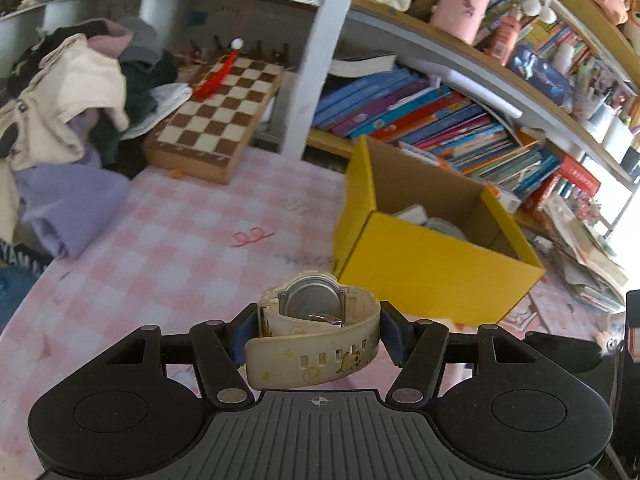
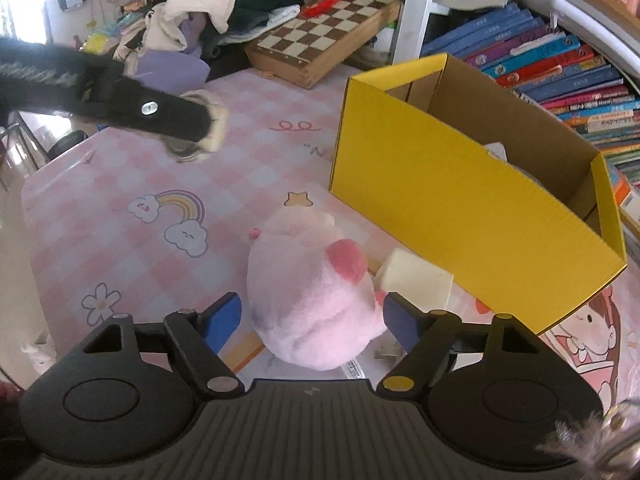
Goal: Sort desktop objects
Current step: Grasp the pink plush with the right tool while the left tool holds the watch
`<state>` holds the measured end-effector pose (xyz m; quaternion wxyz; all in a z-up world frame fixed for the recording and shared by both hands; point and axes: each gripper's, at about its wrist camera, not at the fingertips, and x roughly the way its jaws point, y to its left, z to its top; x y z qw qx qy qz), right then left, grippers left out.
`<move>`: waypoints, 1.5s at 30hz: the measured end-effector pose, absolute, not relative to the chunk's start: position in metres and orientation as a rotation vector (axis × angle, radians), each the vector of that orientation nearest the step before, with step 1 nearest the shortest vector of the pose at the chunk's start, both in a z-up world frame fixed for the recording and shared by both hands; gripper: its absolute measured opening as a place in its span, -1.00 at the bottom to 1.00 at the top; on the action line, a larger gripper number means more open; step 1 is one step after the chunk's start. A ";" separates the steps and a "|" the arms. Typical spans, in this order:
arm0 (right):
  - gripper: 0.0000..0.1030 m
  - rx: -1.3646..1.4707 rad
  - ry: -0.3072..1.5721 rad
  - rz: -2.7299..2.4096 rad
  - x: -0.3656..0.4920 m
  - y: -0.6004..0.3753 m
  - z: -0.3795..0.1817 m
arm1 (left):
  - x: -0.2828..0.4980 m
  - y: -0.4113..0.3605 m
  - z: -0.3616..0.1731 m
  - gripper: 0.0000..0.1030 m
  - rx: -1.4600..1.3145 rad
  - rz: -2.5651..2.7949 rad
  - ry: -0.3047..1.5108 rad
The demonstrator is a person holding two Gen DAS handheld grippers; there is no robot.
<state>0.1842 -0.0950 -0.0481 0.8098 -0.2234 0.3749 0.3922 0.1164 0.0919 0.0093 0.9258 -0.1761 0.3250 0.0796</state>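
Pinching a cream wristwatch (image 1: 316, 334) by its strap between both blue pads, the left gripper (image 1: 318, 336) holds it above the pink checked counter (image 1: 180, 248); ahead and to its right stands an open yellow box (image 1: 432, 268); the right gripper (image 2: 312, 320) sits spread wide around a pink plush toy (image 2: 312, 292), a cream block (image 2: 416, 280) just beyond its right finger, the box further right.
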 end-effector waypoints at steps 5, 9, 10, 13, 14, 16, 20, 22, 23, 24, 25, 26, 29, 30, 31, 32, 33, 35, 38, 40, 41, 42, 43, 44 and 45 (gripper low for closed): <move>0.41 -0.514 0.788 0.827 0.180 -0.085 -0.056 | 0.113 0.092 0.008 0.21 -0.345 0.167 0.677; 0.17 -0.598 0.748 0.829 0.171 -0.077 -0.062 | 0.110 0.090 0.009 0.21 -0.331 0.166 0.678; 0.11 -0.607 0.737 0.846 0.167 -0.077 -0.061 | 0.110 0.090 0.009 0.21 -0.328 0.166 0.678; 0.06 -0.644 0.706 0.899 0.151 -0.078 -0.058 | 0.108 0.090 0.009 0.21 -0.324 0.164 0.680; 0.06 -0.657 0.691 0.913 0.145 -0.078 -0.057 | 0.108 0.089 0.009 0.21 -0.322 0.161 0.681; 0.06 -0.656 0.668 0.923 0.138 -0.081 -0.053 | 0.108 0.088 0.010 0.21 -0.317 0.150 0.683; 0.06 -0.629 0.660 0.906 0.132 -0.088 -0.046 | 0.108 0.084 0.008 0.21 -0.307 0.116 0.690; 0.06 -0.608 0.677 0.884 0.133 -0.091 -0.044 | 0.108 0.082 0.008 0.21 -0.302 0.101 0.690; 0.06 -0.597 0.686 0.873 0.134 -0.092 -0.043 | 0.108 0.081 0.009 0.21 -0.299 0.093 0.689; 0.06 -0.584 0.696 0.861 0.134 -0.094 -0.042 | 0.108 0.080 0.009 0.21 -0.297 0.085 0.688; 0.06 -0.571 0.707 0.848 0.134 -0.097 -0.041 | 0.109 0.079 0.009 0.21 -0.296 0.076 0.687; 0.06 -0.557 0.717 0.835 0.134 -0.099 -0.040 | 0.109 0.078 0.009 0.21 -0.294 0.067 0.688; 0.06 -0.501 0.751 0.794 0.135 -0.108 -0.036 | 0.109 0.075 0.010 0.21 -0.286 0.037 0.689; 0.06 -0.483 0.762 0.780 0.135 -0.111 -0.035 | 0.109 0.073 0.010 0.21 -0.282 0.026 0.690; 0.06 -0.464 0.773 0.766 0.135 -0.114 -0.033 | 0.109 0.071 0.010 0.21 -0.278 0.015 0.691; 0.06 -0.445 0.784 0.752 0.136 -0.117 -0.032 | 0.109 0.069 0.010 0.21 -0.273 0.004 0.692; 0.06 -0.426 0.795 0.738 0.136 -0.120 -0.031 | 0.109 0.068 0.010 0.21 -0.268 -0.006 0.694; 0.07 -0.388 0.815 0.708 0.136 -0.127 -0.029 | 0.109 0.064 0.010 0.21 -0.257 -0.026 0.697; 0.07 -0.347 0.832 0.665 0.134 -0.136 -0.028 | 0.108 0.061 0.009 0.21 -0.249 -0.050 0.700; 0.07 -0.330 0.836 0.641 0.132 -0.141 -0.027 | 0.108 0.058 0.009 0.21 -0.245 -0.064 0.701; 0.07 -0.324 0.836 0.630 0.130 -0.143 -0.027 | 0.108 0.057 0.010 0.21 -0.242 -0.072 0.701; 0.07 -0.322 0.833 0.623 0.129 -0.144 -0.027 | 0.108 0.056 0.010 0.21 -0.239 -0.079 0.701; 0.07 -0.320 0.830 0.616 0.128 -0.145 -0.026 | 0.108 0.055 0.010 0.21 -0.236 -0.087 0.700; 0.07 -0.319 0.827 0.612 0.127 -0.146 -0.026 | 0.107 0.053 0.010 0.21 -0.233 -0.094 0.700; 0.07 -0.319 0.824 0.607 0.125 -0.148 -0.026 | 0.107 0.053 0.010 0.21 -0.230 -0.100 0.699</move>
